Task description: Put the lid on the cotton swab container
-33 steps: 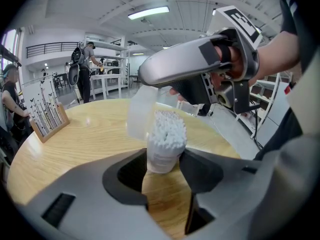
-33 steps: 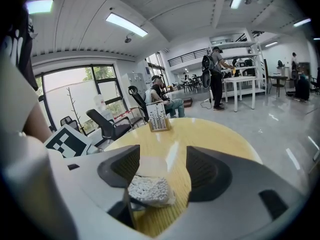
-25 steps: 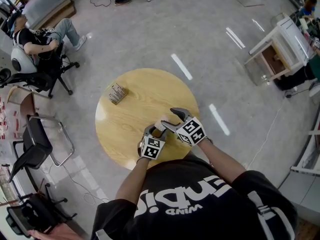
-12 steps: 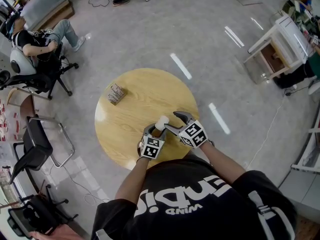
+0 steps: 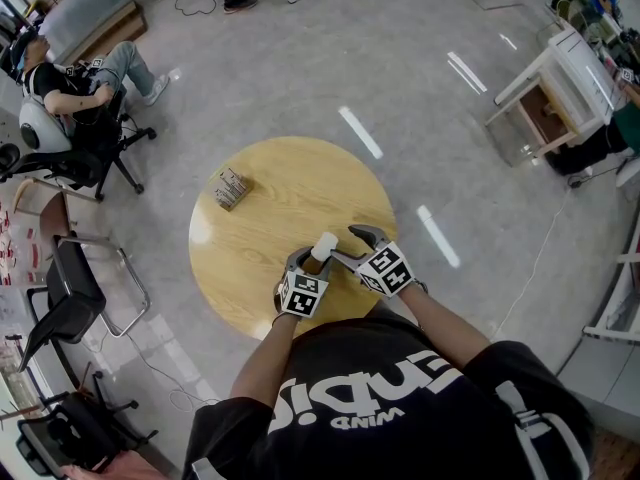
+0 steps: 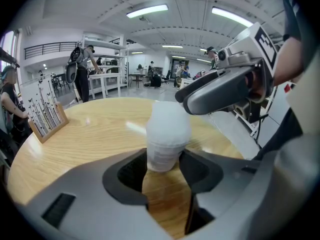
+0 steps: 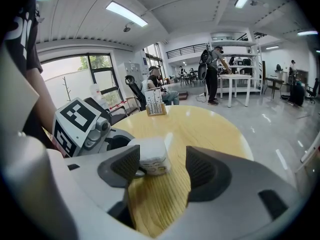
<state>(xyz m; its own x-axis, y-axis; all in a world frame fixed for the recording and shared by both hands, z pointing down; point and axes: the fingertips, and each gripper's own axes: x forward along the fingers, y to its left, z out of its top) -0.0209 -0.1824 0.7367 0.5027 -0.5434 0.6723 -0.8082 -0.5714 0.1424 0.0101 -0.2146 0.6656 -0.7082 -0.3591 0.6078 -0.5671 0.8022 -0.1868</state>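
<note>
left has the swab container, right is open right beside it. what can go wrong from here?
1. The left gripper is shut low on the container, near its base. A sideways push up top could tilt it.
2. The right gripper is open and empty, and the container sits by one jaw, not centred. That jaw could clip it.
3. I cannot tell whether the lid is fully seated; it may pop off.

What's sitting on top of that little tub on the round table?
A frosted white lid sits on the tub. Whatever is inside is hidden by the lid and the cloudy wall.
</note>
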